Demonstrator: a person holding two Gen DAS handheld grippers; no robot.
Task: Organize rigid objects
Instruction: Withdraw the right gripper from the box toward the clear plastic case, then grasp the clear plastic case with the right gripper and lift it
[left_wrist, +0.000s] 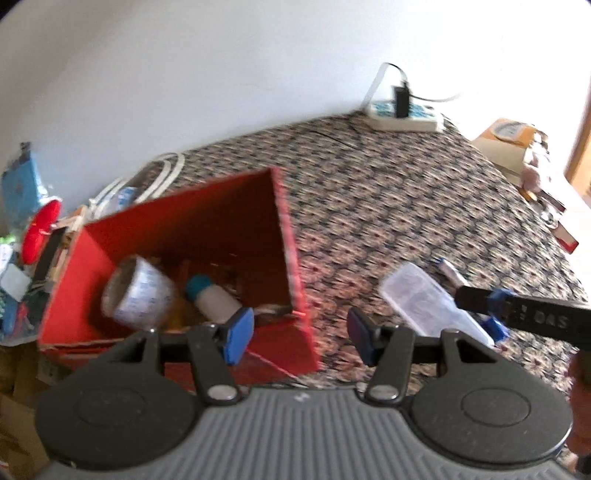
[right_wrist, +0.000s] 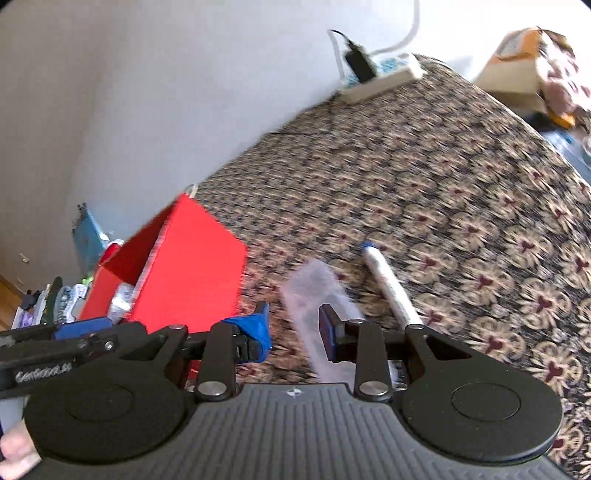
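Your left tool (left_wrist: 301, 336) gapes empty beside the red box (left_wrist: 221, 221); your right tool (right_wrist: 293, 328) hangs open above the seemingly clear plastic case (right_wrist: 317, 295) on the surface (right_wrist: 443, 184).

Two wrist fisheyes, both looking steeply down along their tools toward the far wall.

The left view sits close above the red box (left_wrist: 207, 236) near the surface's (left_wrist: 388, 206) left edge; the right view looks from further right. Both share the box, the clear plastic case (right_wrist: 317, 295) and the power strip (left_wrist: 402, 118) at the far edge.
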